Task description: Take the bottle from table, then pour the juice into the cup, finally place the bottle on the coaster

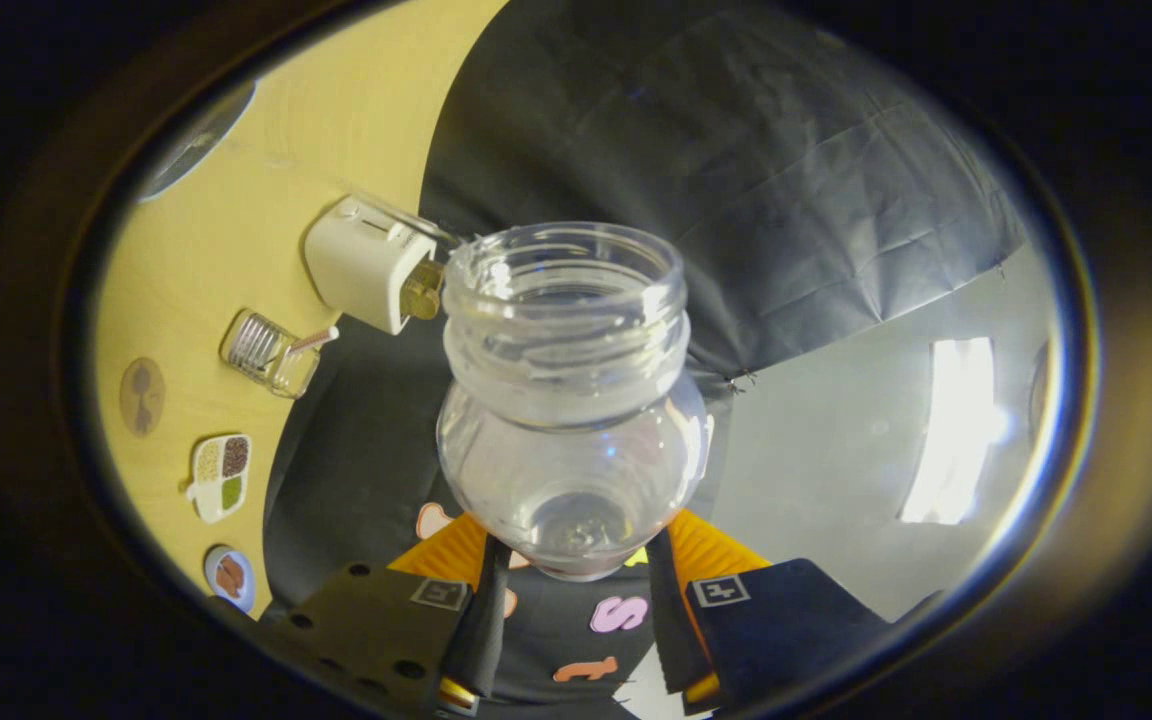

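The tongs (576, 585) clamp the clear bottle (571, 400) at its base, one finger pressing each side, its open mouth pointing away beyond them. Farther off on the yellow surface (236, 230) lie a glass cup (271, 352) and a white box (366, 262)

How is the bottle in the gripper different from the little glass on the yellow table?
The bottle is held between the gripper fingers, off the table; the glass cup sits on the yellow table beside the white toaster. The bottle is smooth and rounded; the cup is ribbed. The bottle's mouth is bare; the cup has a straw. Both are clear.
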The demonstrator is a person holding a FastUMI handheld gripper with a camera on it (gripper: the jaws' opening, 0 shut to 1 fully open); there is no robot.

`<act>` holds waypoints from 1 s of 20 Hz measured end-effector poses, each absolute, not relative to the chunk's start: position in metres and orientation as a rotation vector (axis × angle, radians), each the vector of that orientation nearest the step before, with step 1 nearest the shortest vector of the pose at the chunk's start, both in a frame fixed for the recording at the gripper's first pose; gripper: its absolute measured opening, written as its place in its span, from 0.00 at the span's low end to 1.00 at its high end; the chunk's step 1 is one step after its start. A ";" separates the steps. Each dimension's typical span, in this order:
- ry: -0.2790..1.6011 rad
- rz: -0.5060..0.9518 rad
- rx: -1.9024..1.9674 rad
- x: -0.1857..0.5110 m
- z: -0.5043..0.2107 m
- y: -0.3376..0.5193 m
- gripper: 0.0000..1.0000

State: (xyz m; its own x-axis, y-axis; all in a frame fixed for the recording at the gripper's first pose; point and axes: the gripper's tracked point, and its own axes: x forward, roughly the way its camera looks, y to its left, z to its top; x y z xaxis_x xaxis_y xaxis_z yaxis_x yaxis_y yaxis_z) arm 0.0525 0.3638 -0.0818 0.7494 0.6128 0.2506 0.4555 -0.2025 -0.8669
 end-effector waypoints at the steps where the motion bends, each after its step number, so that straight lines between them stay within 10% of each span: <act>1: -0.814 0.186 -1.839 0.053 -0.085 0.363 0.67; 20: -0.108 0.396 -1.262 0.106 -0.163 0.310 0.68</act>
State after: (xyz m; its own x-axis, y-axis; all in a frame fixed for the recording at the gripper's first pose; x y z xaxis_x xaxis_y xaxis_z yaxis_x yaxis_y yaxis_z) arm 0.1056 0.3096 -0.1634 0.9276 0.3479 -0.1363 -0.2307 0.2461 -0.9414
